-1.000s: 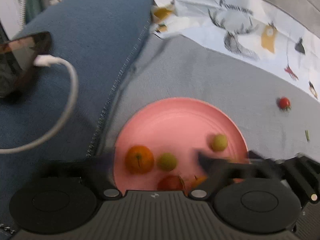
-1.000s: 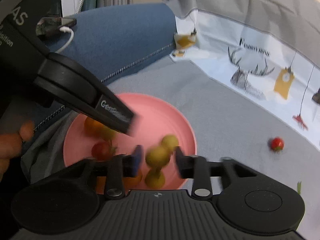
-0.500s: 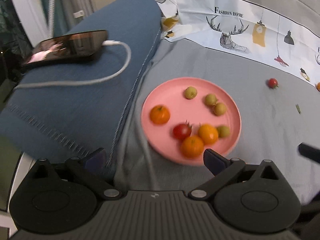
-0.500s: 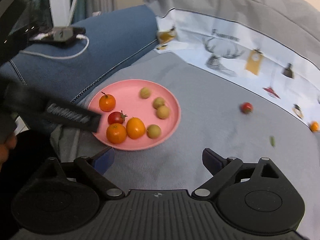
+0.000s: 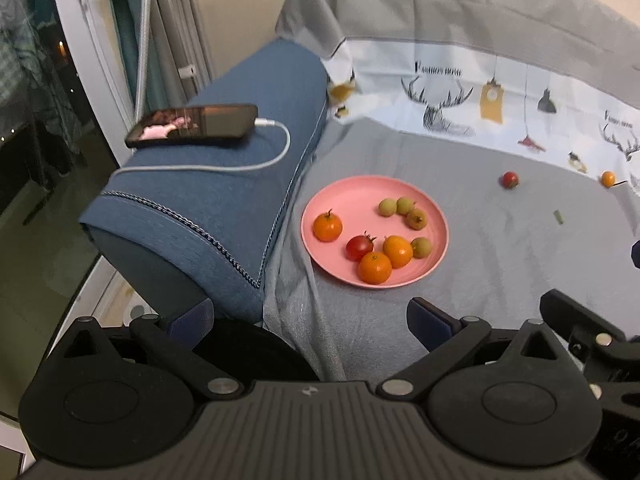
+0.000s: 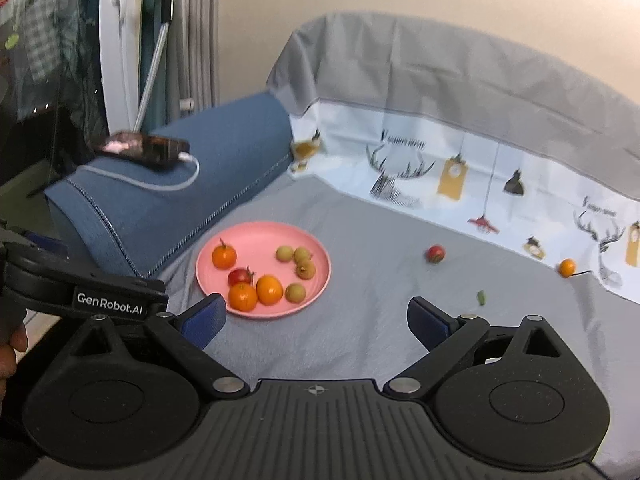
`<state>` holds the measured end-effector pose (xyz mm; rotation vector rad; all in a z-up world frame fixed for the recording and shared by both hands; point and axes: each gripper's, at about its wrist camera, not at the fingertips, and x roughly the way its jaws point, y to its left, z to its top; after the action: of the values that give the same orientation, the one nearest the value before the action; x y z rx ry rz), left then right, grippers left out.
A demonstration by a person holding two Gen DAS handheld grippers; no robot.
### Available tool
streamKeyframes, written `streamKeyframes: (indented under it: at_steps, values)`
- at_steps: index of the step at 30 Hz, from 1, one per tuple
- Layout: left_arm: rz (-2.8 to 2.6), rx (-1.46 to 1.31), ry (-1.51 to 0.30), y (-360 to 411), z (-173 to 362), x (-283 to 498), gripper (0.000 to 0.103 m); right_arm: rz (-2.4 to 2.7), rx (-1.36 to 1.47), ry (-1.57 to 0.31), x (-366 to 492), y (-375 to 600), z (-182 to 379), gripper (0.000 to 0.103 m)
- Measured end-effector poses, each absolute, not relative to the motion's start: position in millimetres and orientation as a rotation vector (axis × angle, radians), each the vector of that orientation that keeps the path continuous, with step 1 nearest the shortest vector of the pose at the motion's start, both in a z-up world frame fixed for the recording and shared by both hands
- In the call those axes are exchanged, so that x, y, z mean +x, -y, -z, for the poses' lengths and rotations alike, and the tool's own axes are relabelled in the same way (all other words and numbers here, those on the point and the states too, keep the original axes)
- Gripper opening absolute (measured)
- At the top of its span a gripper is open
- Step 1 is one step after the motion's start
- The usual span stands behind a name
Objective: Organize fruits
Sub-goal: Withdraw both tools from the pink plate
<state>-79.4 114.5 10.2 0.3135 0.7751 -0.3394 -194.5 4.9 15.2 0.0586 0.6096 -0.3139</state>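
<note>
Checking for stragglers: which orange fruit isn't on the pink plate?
The small orange fruit lying alone on the grey cover by the printed cloth edge, far right. The other three orange fruits sit on the pink plate.

surface: grey cloth-covered seat (image 6: 380,312), spreading ahead of and under the right gripper (image 6: 316,318)
plate: pink plate (image 6: 256,240) lies on the cloth just ahead-left of that gripper, carrying fruit
red tomato: loose tomato (image 6: 435,253) ahead-right, well apart from the plate
small orange fruit: (image 6: 567,267) farther right, near the printed cloth edge
green scrap: (image 6: 481,297) ahead-right, possibly a leaf or stem, too small to tell
blue armrest: (image 6: 168,200) borders the seat at the far left
</note>
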Motion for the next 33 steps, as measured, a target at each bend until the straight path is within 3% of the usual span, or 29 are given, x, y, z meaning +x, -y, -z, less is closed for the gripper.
streamKeyframes:
  at_steps: [14, 33]
  values:
    - [0.350, 0.292, -0.692, -130.4, -37.8, -123.5, 0.103, 0.317, 0.041, -0.486, -239.4, -24.5, -42.7, 0.097]
    - [0.373, 0.313, -0.693, -130.9, -37.8, -130.2, 0.103, 0.319, 0.056, -0.475, -248.9, -28.0, -45.5, 0.098]
